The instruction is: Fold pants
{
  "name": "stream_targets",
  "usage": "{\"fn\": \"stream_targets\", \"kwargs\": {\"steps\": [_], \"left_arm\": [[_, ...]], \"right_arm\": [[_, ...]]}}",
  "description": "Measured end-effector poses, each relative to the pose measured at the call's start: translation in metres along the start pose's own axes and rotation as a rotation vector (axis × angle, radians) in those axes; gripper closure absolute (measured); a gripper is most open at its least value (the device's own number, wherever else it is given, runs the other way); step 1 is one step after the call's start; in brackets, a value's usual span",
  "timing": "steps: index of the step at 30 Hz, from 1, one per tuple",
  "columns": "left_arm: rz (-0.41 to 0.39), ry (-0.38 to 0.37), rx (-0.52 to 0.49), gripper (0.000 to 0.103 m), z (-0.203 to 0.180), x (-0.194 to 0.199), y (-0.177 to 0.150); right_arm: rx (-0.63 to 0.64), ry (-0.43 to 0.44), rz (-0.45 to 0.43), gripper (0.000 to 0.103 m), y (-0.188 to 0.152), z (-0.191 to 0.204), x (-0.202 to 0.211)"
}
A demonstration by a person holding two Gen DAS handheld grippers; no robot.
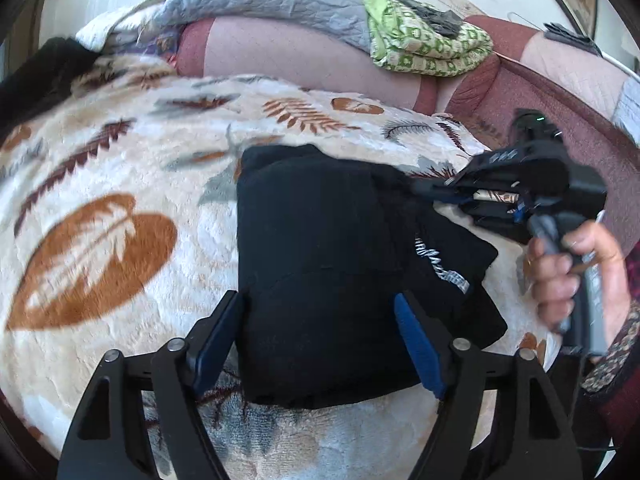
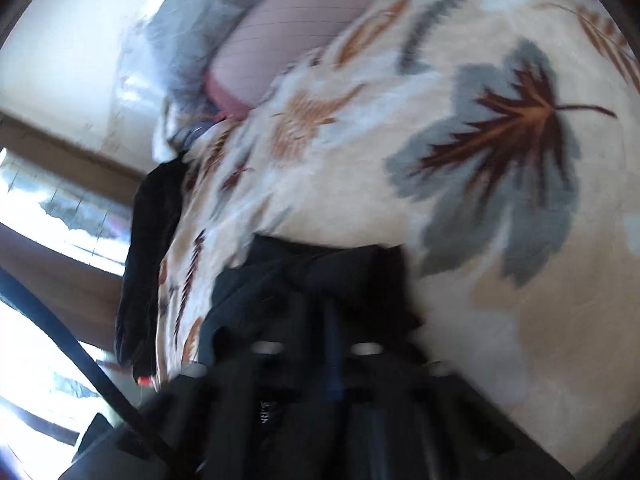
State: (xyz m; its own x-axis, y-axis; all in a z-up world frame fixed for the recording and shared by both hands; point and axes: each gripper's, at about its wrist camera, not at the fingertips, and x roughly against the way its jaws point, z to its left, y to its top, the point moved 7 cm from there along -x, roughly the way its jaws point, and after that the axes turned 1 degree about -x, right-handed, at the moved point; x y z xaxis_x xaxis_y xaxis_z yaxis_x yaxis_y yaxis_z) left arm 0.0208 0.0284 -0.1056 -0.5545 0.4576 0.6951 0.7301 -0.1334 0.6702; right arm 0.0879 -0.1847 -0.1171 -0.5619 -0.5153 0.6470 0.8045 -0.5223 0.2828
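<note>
The black pants (image 1: 320,264) lie folded into a compact bundle on a cream leaf-print blanket (image 1: 120,184), with a white-lettered part (image 1: 440,264) showing on the right. My left gripper (image 1: 320,328) is open, its fingers astride the near end of the bundle. My right gripper (image 1: 424,190) comes in from the right, held by a hand (image 1: 576,272), and is shut on the pants' upper right edge. In the blurred right wrist view the closed gripper (image 2: 328,320) pinches black cloth (image 2: 280,272).
A pink sofa back (image 1: 304,60) carries a grey quilt (image 1: 272,0) and a green patterned cloth (image 1: 424,44). Another dark garment (image 1: 40,76) lies at the blanket's far left, also in the right wrist view (image 2: 152,248). A window (image 2: 36,216) is at left.
</note>
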Motion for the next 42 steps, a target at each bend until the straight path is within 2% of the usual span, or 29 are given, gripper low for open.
{"fn": "stream_targets", "kwargs": {"steps": [1,2,3,4,7,9,10,14,16,19,22,24,25,28,33,37,42], "left_arm": [[0.012,-0.021,0.033,0.023,0.002,-0.003,-0.003],[0.002,-0.038,0.063,0.022,0.005,-0.003,-0.004],[-0.005,-0.036,0.065,0.022,0.004,-0.003,-0.004],[-0.004,-0.027,0.055,0.022,0.002,-0.003,-0.004],[-0.009,-0.014,0.053,0.021,0.0,-0.004,-0.005],[-0.007,-0.013,0.053,0.021,0.0,-0.004,-0.005],[-0.006,-0.016,0.055,0.021,0.0,-0.003,-0.005],[-0.004,-0.026,0.059,0.021,0.001,-0.002,-0.005],[-0.005,-0.026,0.056,0.021,0.001,-0.002,-0.005],[-0.004,-0.029,0.063,0.021,0.002,-0.002,-0.004],[0.006,-0.039,0.064,0.02,0.002,-0.001,-0.004],[0.019,-0.049,0.065,0.019,0.002,0.0,-0.004],[0.03,-0.063,0.066,0.018,0.001,0.001,-0.004],[0.055,-0.126,0.076,0.017,-0.003,0.006,-0.004],[0.041,-0.155,0.075,0.017,-0.004,0.017,-0.002],[0.016,-0.093,0.041,0.017,-0.006,0.027,-0.004],[-0.012,0.001,-0.005,0.017,-0.009,0.041,0.002]], "right_arm": [[-0.023,-0.009,-0.016,0.103,0.005,0.0,0.007],[-0.009,-0.055,-0.043,0.095,0.01,0.003,0.015],[0.03,-0.094,-0.066,0.09,0.014,0.011,0.023],[0.084,-0.089,-0.067,0.089,0.017,0.025,0.029],[0.212,-0.024,0.001,0.08,0.016,0.073,0.027],[0.296,0.027,0.11,0.058,0.005,0.106,0.006],[0.334,0.054,0.189,0.057,-0.003,0.121,-0.01],[0.462,0.024,0.352,0.057,-0.028,0.15,-0.065],[0.46,0.039,0.434,0.057,-0.038,0.154,-0.094],[0.384,-0.013,0.466,0.058,-0.027,0.143,-0.127],[0.305,-0.104,0.369,0.06,0.004,0.128,-0.136],[0.297,-0.222,0.203,0.053,0.03,0.122,-0.119],[0.264,-0.212,0.13,0.052,0.04,0.119,-0.104],[0.193,-0.109,0.061,0.048,0.042,0.11,-0.063],[0.223,-0.126,-0.034,0.044,0.017,0.073,0.016],[0.11,-0.1,-0.109,0.043,-0.008,0.02,0.073],[0.049,-0.09,-0.142,0.042,-0.03,-0.021,0.098]]}}
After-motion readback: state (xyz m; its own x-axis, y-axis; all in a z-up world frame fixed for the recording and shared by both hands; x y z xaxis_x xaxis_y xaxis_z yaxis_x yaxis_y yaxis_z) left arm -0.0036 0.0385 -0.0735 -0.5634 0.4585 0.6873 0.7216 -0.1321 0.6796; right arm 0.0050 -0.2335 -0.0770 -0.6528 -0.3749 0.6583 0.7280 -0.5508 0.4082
